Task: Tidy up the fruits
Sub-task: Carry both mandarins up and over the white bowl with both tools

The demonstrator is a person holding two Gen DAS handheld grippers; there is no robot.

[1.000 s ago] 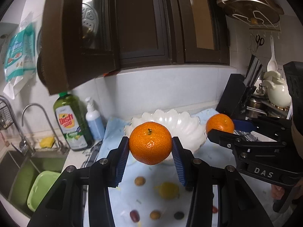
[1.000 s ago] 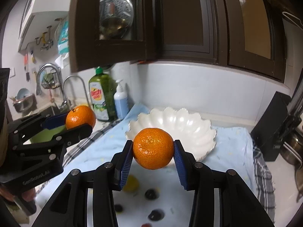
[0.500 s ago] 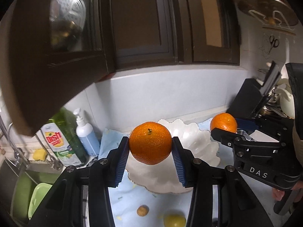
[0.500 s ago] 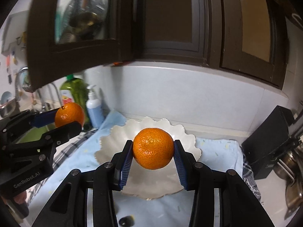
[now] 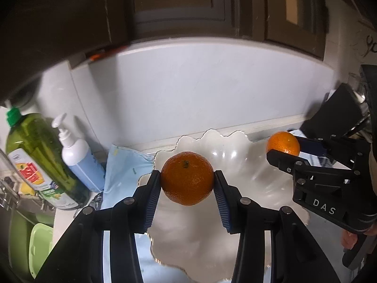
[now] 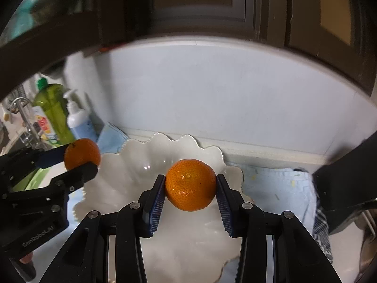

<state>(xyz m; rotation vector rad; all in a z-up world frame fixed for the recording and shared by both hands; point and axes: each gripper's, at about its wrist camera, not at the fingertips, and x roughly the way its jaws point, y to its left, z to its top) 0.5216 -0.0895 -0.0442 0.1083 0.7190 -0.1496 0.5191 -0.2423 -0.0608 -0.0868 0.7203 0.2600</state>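
My left gripper [image 5: 187,179] is shut on an orange [image 5: 187,178] with its stem facing up, held above the white scalloped bowl [image 5: 238,151]. My right gripper [image 6: 190,186] is shut on a second orange [image 6: 190,185], also over the bowl [image 6: 132,162]. Each gripper shows in the other's view: the right one [image 5: 286,147] with its orange [image 5: 282,142] at the right in the left wrist view, the left one [image 6: 79,159] with its orange [image 6: 82,153] at the left in the right wrist view. The bowl's inside looks bare where it shows.
The bowl stands on a light blue cloth [image 6: 278,184] against the white backsplash. A green dish soap bottle [image 5: 37,155] and a white pump bottle [image 5: 77,158] stand at the left by the sink. A black knife block [image 6: 348,172] is at the right. Dark cabinets hang overhead.
Both grippers have moved forward and slightly down with their oranges, from over the small fruits on the cloth to over the bowl. The small fruits have left the view.
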